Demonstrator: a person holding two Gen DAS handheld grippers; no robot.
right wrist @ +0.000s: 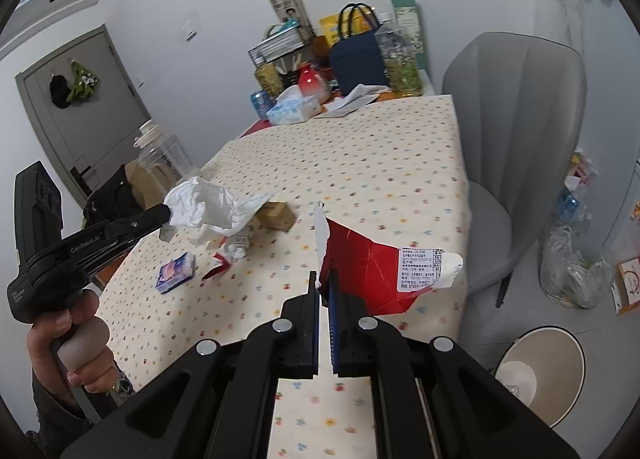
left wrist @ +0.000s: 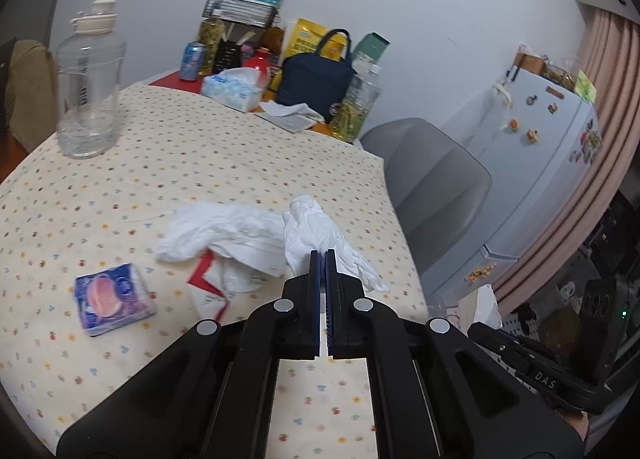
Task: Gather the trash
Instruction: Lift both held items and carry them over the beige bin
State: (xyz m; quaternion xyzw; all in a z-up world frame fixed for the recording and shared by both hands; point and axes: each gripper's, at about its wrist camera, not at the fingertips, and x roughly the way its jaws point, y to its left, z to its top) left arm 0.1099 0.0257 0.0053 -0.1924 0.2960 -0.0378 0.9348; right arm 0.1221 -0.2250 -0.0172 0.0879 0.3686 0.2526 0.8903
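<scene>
Left hand-held gripper (left wrist: 324,253) pinches a crumpled white tissue (left wrist: 316,231), lifted above the counter (left wrist: 240,163). Right hand-held gripper (right wrist: 324,279) is pressed onto a torn red wrapper (right wrist: 368,271), also off the counter. More tissue scraps (left wrist: 224,231) and a small blue packet (left wrist: 112,299) lie on the dotted cloth. Bin (right wrist: 540,375) on the floor at right.

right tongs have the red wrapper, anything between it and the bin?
Nothing visible. The red wrapper hangs in the right tongs over the table's corner; the bin stands open on the floor beside it, lower right, with clear space between.
</scene>
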